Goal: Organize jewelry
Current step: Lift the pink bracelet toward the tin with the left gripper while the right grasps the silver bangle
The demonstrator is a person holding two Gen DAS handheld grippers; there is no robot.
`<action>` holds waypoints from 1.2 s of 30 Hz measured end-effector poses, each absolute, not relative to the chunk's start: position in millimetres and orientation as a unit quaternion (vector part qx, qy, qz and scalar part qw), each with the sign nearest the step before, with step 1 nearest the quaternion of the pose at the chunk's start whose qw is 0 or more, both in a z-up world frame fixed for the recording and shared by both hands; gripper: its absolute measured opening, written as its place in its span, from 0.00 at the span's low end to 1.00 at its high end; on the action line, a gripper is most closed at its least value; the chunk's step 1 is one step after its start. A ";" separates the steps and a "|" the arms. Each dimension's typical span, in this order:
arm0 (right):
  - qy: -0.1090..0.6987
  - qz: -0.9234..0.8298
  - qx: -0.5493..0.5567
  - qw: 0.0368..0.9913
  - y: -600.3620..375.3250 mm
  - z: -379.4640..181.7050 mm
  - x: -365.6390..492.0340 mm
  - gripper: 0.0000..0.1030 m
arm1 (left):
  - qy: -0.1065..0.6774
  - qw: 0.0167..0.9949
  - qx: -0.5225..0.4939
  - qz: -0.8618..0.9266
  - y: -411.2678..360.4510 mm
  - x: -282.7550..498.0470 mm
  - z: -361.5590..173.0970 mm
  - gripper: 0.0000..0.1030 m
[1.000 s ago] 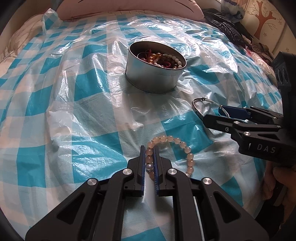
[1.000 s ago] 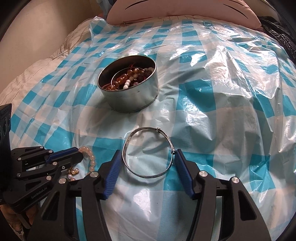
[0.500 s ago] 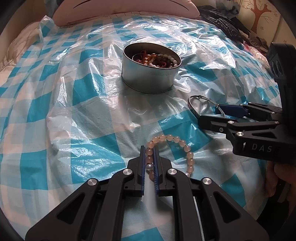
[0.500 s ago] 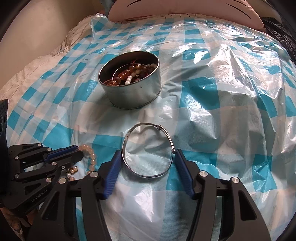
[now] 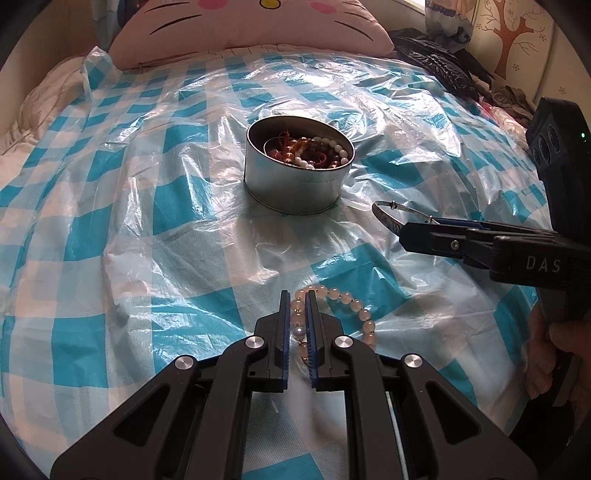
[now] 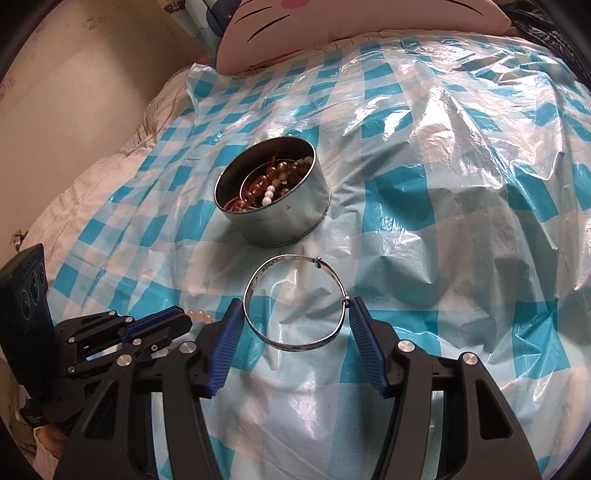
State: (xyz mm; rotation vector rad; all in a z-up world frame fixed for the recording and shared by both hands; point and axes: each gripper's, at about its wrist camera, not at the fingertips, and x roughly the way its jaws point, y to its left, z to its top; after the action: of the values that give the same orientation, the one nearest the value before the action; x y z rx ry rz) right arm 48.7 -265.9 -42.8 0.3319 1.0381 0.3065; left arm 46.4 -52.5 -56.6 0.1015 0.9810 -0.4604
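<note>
My left gripper is shut on a pale pink bead bracelet, held just above the blue checked plastic sheet. My right gripper is shut on a silver bangle, its pads pressing the bangle's two sides, lifted off the sheet. The bangle also shows in the left wrist view at the right gripper's tip. A round metal tin holding several bead bracelets stands ahead of both grippers; in the right wrist view the tin is just beyond the bangle.
The checked plastic sheet covers a bed. A pink cat-face pillow lies at the far end. Dark clothes are piled at the far right. A wall runs along the left.
Both grippers have risen and tilted up with their loads; the bangle is off the sheet and the tin looks farther away. The pillow has come into view.
</note>
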 end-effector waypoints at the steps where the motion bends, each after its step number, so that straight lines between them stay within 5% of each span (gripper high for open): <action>1: 0.490 0.148 0.168 0.843 -268.8 -42.7 49.2 0.56 | 0.466 0.856 0.045 -0.220 -52.0 46.5 -55.9 0.07; 19: 0.485 0.162 0.203 0.835 -275.1 -42.2 47.9 0.56 | 0.448 0.862 -0.017 -0.236 -37.1 48.3 -43.4 0.07; 36: 0.440 0.224 0.353 0.794 -300.3 -39.2 47.6 0.56 | 0.397 0.883 -0.038 -0.247 -34.3 40.5 -21.5 0.07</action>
State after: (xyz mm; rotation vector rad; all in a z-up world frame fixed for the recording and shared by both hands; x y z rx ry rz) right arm 47.6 -300.3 -39.2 0.7592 0.9461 0.4817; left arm 40.5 -34.3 -21.5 -0.0793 0.8271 -0.5136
